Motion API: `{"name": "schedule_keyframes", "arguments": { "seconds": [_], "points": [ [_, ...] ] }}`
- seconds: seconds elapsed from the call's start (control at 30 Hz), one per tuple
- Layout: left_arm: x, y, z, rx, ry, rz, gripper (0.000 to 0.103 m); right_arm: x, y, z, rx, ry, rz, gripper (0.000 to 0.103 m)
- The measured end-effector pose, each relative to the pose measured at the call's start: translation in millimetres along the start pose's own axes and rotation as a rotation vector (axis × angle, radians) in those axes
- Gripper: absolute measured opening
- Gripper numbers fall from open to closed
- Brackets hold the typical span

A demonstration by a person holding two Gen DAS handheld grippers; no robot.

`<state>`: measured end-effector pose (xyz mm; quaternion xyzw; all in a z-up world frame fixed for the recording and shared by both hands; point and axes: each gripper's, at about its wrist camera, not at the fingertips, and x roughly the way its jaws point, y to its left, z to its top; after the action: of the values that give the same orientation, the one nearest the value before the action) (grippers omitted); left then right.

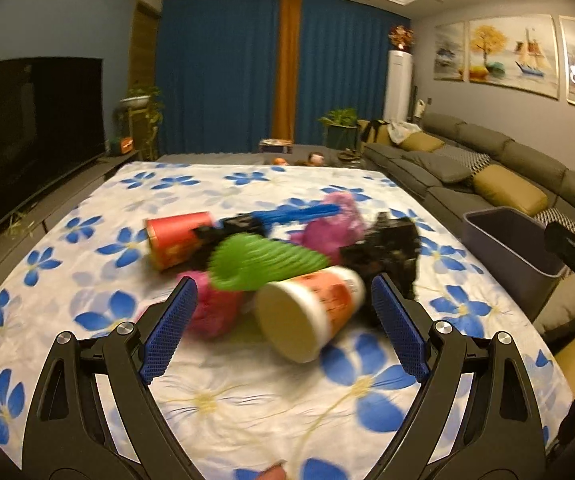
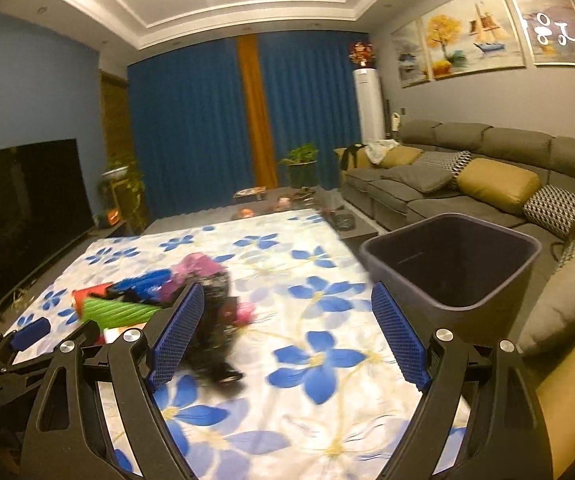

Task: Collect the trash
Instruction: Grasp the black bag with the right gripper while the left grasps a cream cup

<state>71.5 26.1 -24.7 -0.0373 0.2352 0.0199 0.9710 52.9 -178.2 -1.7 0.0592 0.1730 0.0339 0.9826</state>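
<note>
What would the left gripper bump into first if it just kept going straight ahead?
Most likely the paper cup lying on its side: it sits right ahead of the open left gripper, nearer than the rest of the pile. The blur makes depth uncertain.

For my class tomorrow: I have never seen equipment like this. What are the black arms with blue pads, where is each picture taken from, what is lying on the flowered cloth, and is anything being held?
There is no robot here: a person carries a hand-held two-finger gripper in each hand, each with a wide-angle camera looking along its fingers. One picture looks past the left gripper, the other past the right gripper. Both stand open and hold nothing.

On the flowered cloth lies a blurred heap of trash: a paper cup on its side, a red can, a green ribbed piece, pink bags, something blue and dark wrappers. The paper cup lies just ahead of the left gripper. A dark bin, seemingly empty, stands beside the cloth near the sofa.
</note>
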Motion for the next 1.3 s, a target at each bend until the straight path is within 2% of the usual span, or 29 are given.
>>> {"name": "schedule_keyframes", "arguments": {
  "seconds": [0.13, 0.33, 0.7, 0.8, 0.93, 1.0, 1.07, 1.2, 1.27, 1.3],
  "points": [
    [-4.2, 14.2, -5.0, -0.017, 0.003, 0.004, 0.087, 5.5, 17.3, -5.6, -0.026, 0.014, 0.015, 0.084],
    [8.5, 19.0, -9.6, -0.040, 0.046, -0.054, 0.087, 11.6, 29.1, -11.9, -0.048, 0.027, 0.021, 0.084],
    [41.5, 0.4, -13.3, -0.036, 0.128, -0.105, 0.069, 24.5, 24.1, -16.4, -0.045, 0.054, 0.028, 0.084],
    [49.0, -3.3, -13.9, -0.036, 0.151, -0.123, 0.059, 29.8, 25.6, -17.0, -0.045, 0.064, 0.038, 0.084],
    [59.6, -5.2, -14.4, -0.045, 0.190, -0.154, 0.037, 38.5, 27.3, -17.2, -0.040, 0.082, 0.051, 0.084],
    [60.5, -5.3, -14.6, -0.048, 0.193, -0.174, 0.031, 42.3, 27.5, -17.4, -0.041, 0.088, 0.052, 0.084],
    [60.1, -6.3, -14.0, -0.043, 0.191, -0.190, 0.019, 47.0, 29.1, -17.9, -0.041, 0.099, 0.058, 0.083],
    [59.1, -7.8, -14.9, -0.039, 0.197, -0.220, 0.012, 54.5, 33.5, -17.8, -0.049, 0.113, 0.062, 0.083],
    [57.9, -6.0, -14.1, -0.045, 0.199, -0.231, 0.002, 57.6, 35.7, -18.1, -0.055, 0.119, 0.063, 0.083],
    [55.2, -5.2, -13.0, -0.044, 0.191, -0.233, 0.002, 60.2, 37.4, -18.6, -0.059, 0.123, 0.064, 0.081]
  ]
}}
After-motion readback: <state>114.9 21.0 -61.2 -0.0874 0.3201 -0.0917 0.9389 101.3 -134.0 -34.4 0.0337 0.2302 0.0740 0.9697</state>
